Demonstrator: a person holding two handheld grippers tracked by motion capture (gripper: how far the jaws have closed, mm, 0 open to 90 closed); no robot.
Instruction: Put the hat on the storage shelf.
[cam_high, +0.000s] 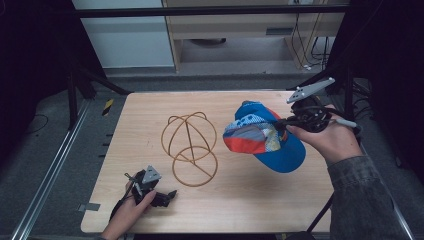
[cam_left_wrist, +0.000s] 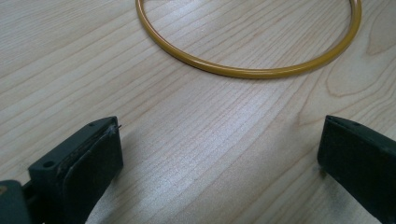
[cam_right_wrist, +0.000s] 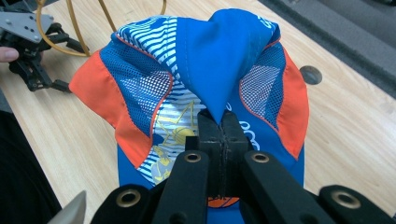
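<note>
Right gripper (cam_right_wrist: 219, 135) clamps the cap (cam_high: 265, 137) crown; left gripper (cam_left_wrist: 219, 154) rests with jaws apart. Advise lowering the cap squarely over the wire stand (cam_high: 189, 148).

Black two-jaw left gripper (cam_high: 170, 194) and right gripper (cam_high: 280, 121), each topped by a grey three-cornered plate (cam_high: 151, 174) with screw holes; brass-ringed rivets on black linkages; grey denim sleeve (cam_high: 362, 200) at right.
</note>
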